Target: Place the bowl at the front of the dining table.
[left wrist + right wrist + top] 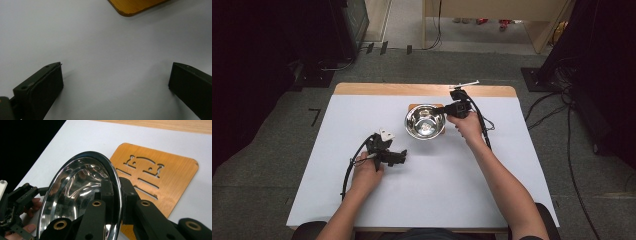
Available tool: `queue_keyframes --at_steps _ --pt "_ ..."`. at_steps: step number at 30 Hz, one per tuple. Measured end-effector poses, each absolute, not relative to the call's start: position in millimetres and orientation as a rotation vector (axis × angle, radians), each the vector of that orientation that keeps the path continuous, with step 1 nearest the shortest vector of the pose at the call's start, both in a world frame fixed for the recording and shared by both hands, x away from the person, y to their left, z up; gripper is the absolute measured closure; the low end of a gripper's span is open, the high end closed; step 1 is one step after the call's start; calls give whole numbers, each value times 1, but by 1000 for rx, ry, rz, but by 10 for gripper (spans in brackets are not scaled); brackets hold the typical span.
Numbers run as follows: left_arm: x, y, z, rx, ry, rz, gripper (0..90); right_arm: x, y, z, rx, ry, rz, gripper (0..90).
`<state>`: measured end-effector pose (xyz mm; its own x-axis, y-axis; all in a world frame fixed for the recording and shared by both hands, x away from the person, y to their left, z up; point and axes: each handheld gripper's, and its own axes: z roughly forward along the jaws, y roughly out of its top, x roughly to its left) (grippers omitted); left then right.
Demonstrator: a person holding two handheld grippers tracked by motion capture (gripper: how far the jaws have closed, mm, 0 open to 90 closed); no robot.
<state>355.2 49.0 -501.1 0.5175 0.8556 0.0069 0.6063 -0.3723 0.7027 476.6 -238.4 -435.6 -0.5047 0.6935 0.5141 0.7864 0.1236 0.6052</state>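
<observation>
A shiny steel bowl hovers over the back middle of the white table, partly above a wooden trivet. My right gripper is shut on the bowl's right rim; in the right gripper view its jaws pinch the rim of the bowl, one inside and one outside, with the cut-out trivet lying flat beyond. My left gripper rests low on the table to the front left of the bowl, open, its fingers wide apart over bare white surface, with a corner of the trivet far off.
The white table cover has a wooden strip along its far edge. Cables trail from both grippers across the table. Dark equipment and floor cables surround the table.
</observation>
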Motion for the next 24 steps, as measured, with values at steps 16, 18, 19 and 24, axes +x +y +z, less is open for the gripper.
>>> queue_keyframes --at_steps 16,18,19,24 --pt "355 49 -501 2110 1186 495 0 495 -236 -445 -1540 -2261 -1353 838" --pt "355 49 -501 2110 1186 496 0 497 -237 -446 -1544 -2258 -1358 839" --pt "355 49 -501 2110 1186 495 0 498 -238 -446 -1552 -2254 -1358 839" --pt "355 49 -501 2110 1186 495 0 501 -240 -447 -1580 -2239 -1382 838"
